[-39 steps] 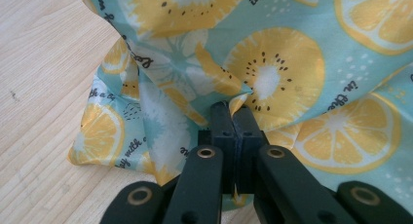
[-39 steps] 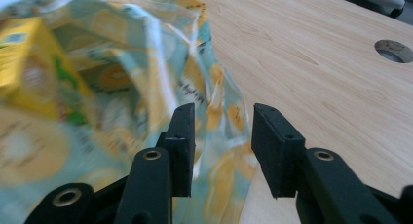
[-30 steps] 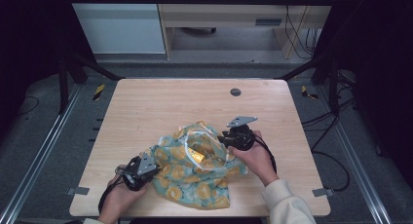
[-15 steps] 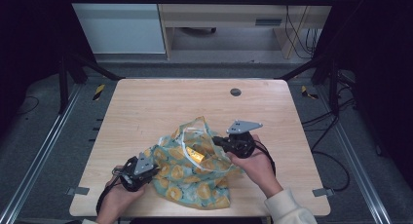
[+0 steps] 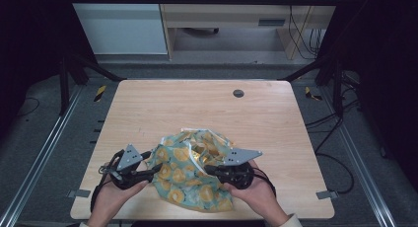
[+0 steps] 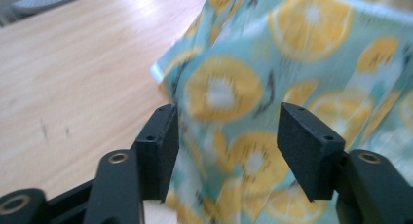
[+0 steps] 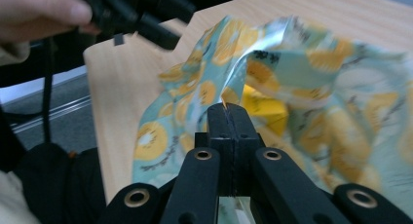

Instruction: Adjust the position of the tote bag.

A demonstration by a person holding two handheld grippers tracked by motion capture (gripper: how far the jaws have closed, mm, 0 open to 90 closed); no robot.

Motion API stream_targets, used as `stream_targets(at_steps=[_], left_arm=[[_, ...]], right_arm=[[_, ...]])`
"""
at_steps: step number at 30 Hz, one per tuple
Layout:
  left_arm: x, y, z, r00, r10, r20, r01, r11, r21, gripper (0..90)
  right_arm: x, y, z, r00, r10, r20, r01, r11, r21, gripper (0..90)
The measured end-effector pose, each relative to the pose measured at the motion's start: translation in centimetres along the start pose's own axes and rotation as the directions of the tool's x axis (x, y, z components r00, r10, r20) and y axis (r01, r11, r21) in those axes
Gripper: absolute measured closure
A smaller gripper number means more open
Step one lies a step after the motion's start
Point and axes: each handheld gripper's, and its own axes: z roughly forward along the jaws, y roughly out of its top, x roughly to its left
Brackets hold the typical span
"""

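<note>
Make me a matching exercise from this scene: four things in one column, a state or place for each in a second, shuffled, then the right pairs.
1. left gripper
2. right gripper
3. fruit-print bag
4. round dark disc

a. lies crumpled at the table's near edge
b. jaws apart, pads off the fabric
c. sits alone toward the table's far side
d. jaws shut on a fold of fabric

Pairs: 1-b, 2-d, 3-a, 4-c

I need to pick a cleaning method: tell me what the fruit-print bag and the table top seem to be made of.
The fruit-print bag looks like thin coated plastic or laminated film: it crumples in sharp folds, and its edges catch a sheen. It may be foil-lined; I cannot tell. The table top looks like light wood or wood-grain laminate, smooth and matte, with fine grain lines.
</note>
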Motion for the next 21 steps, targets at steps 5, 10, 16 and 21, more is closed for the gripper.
stream_targets(at_steps=[5, 10, 16, 21], left_arm=[[-1.0, 3.1, 0.6, 0.9988, 0.041, 0.025, -0.041, 0.9991, -0.013, 34.9], [-1.8, 4.9, 1.3, 0.9971, 0.033, 0.069, -0.031, 0.9991, -0.028, 32.1], [-3.0, 6.4, 2.6, 0.9933, 0.05, 0.104, -0.049, 0.9987, -0.009, 28.9], [-3.3, 7.2, 4.3, 0.9928, 0.043, 0.112, -0.046, 0.9987, 0.021, 27.9]], right_arm=[[0.9, -0.7, 0.2, 0.9995, -0.006, -0.03, 0.006, 0.9999, 0.009, 90.0], [1.6, -1.4, 0.9, 0.9984, -0.018, -0.054, 0.02, 0.999, 0.04, 90.0], [1.8, -2.1, 1.5, 0.9975, -0.021, -0.067, 0.026, 0.9969, 0.074, 90.0], [2.0, -2.4, 1.9, 0.9968, -0.028, -0.075, 0.035, 0.995, 0.093, 90.0]])
